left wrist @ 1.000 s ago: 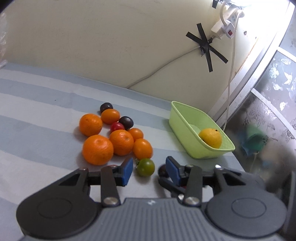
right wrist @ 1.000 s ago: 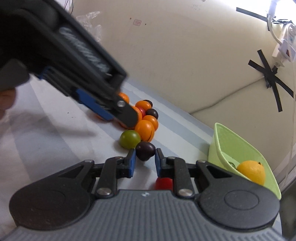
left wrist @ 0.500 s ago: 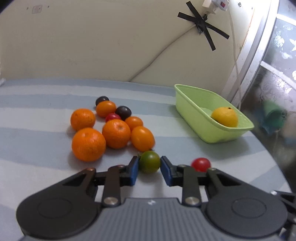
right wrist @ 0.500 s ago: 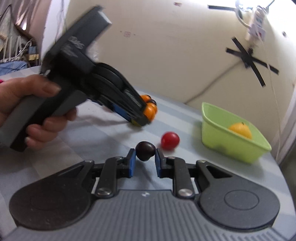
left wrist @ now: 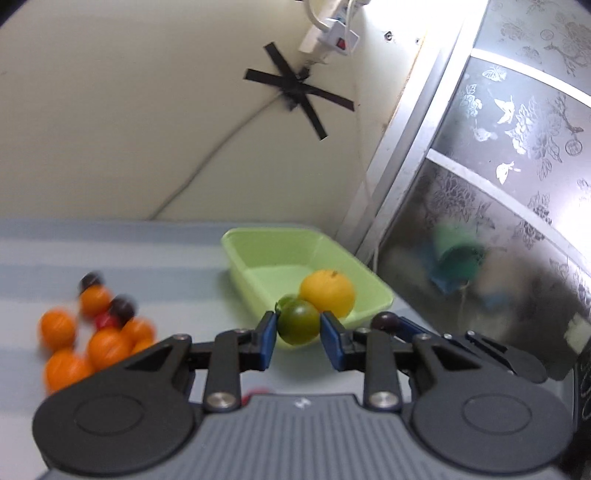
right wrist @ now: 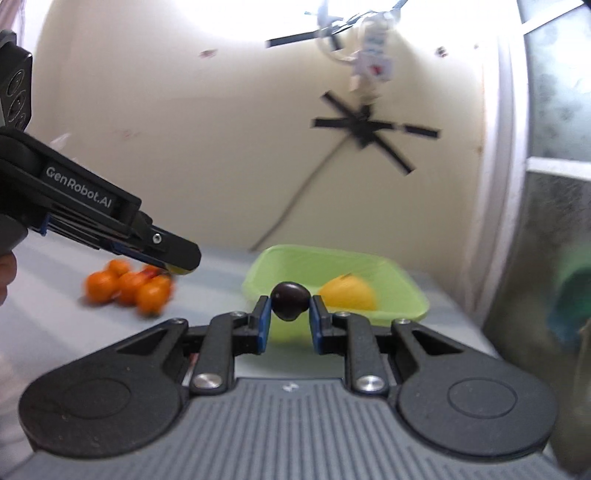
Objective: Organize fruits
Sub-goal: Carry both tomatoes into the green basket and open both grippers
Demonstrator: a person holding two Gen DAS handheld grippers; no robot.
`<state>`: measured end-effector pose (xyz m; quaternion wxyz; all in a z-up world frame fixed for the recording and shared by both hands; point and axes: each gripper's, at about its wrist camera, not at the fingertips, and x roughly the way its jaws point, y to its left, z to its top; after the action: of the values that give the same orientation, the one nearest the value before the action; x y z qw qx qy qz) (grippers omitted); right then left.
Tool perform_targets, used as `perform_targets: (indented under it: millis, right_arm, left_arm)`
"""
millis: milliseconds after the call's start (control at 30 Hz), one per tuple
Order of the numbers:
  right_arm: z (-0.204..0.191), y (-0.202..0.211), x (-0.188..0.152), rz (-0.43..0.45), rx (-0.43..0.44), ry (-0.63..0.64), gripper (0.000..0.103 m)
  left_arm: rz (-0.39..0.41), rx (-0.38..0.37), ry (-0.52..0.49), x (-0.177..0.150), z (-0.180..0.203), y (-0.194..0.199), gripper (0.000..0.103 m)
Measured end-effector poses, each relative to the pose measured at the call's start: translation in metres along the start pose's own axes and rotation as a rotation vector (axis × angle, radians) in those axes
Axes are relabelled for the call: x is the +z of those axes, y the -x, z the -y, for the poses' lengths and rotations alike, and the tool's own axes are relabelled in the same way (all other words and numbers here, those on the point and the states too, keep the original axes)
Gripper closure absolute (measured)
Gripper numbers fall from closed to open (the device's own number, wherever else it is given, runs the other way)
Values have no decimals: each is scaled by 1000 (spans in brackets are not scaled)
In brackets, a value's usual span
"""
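Left tongs [left wrist: 298,329], seen in the left wrist view at lower centre of the frame, are raised above the table [left wrist: 177,258] and clamped on a green tomato [left wrist: 297,320], whose sides touch both blue pads [left wrist: 267,338]. The tomato sits in front of the near rim of the lime-green plastic basket [left wrist: 236,254], which lies at mid-frame and contains one yellow-orange citrus fruit [left wrist: 327,293] toward its near right corner. Right tongs [right wrist: 289,315], seen in the right wrist view at centre frame, are clamped on a dark purple plum-like fruit [right wrist: 290,296], held off the table and in line with the near wall of the same basket [right wrist: 373,266]; the citrus fruit [right wrist: 349,293] appears blurred just right of it. In the left wrist view the right tongs [left wrist: 391,326] enter from the right, just beside the left tongs, with the dark fruit [left wrist: 384,320] at their tip. In the right wrist view the left tongs [right wrist: 173,260] reach in from the left edge, their tip above the fruit pile. The pile [left wrist: 96,332] of oranges, a red tomato and dark fruits rests on the striped blue-grey table at lower left, well apart from the basket. Black tape crosses [left wrist: 295,90] and a white power strip [left wrist: 328,35] are fixed to the cream wall above; a patterned glass door [left wrist: 517,147] occupies the right side.
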<state>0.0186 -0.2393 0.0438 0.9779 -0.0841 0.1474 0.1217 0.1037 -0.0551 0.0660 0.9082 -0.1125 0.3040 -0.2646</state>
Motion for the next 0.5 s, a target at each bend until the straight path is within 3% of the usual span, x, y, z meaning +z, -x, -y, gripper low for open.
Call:
perform_targets:
  millis: [167,367,500]
  right_arm:
    - [37,-19,11,16,-96,-22,78]
    - [58,-43,-1,-35,-164,-34,78]
    - [65,-54,-7,-60,-162,-56,77]
  left_arm:
    - [-15,-1,-18,26,10,-44,76]
    - [-69,30,-28,25,11,-85,76]
    - [-81,59,-44,21,10,-98,75]
